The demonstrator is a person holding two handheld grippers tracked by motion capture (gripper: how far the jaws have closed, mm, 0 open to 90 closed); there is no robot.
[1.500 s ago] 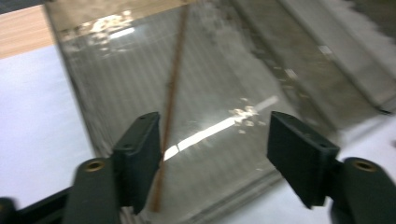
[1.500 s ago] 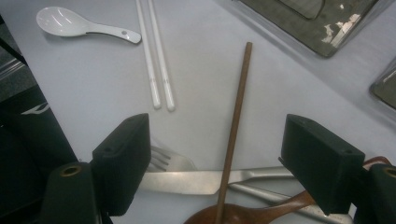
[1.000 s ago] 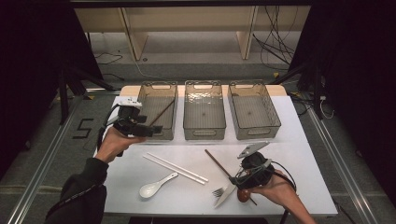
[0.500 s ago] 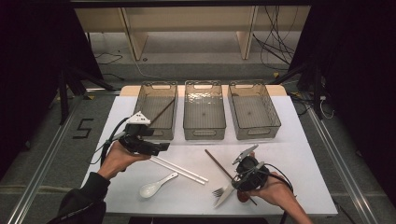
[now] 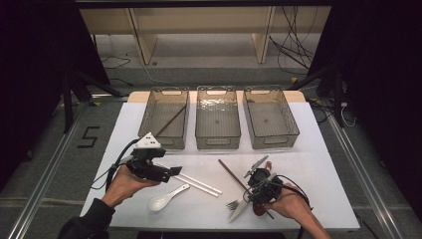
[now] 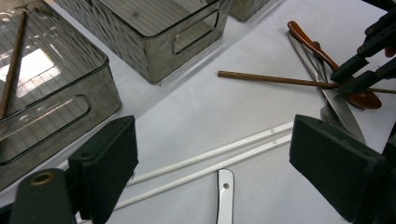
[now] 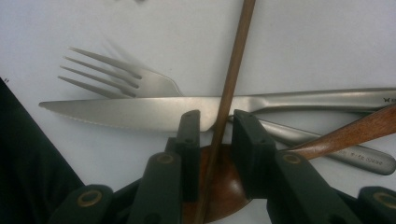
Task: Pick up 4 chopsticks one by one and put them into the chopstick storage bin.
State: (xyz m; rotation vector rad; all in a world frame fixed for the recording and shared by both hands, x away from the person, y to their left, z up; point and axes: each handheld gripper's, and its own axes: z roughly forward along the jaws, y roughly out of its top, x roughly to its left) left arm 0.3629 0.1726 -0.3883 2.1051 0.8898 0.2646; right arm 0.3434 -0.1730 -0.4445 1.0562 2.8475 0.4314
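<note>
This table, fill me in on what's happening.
A person is working cutlery with a tool in each hand. The right tool has its jaws around a brown chopstick lying across a knife, fork and wooden spoon. The left tool hangs open above two white chopsticks. One brown chopstick already leans in the left bin.

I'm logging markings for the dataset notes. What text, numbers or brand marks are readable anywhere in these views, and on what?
"5": dark numeral on the grey floor, left of the table.
Engraved mark on the fork handle, right gripper view: too small and blurred to read.
Small logo on the knife handle, at the frame edge: not readable.
Nothing else carries text.
</note>
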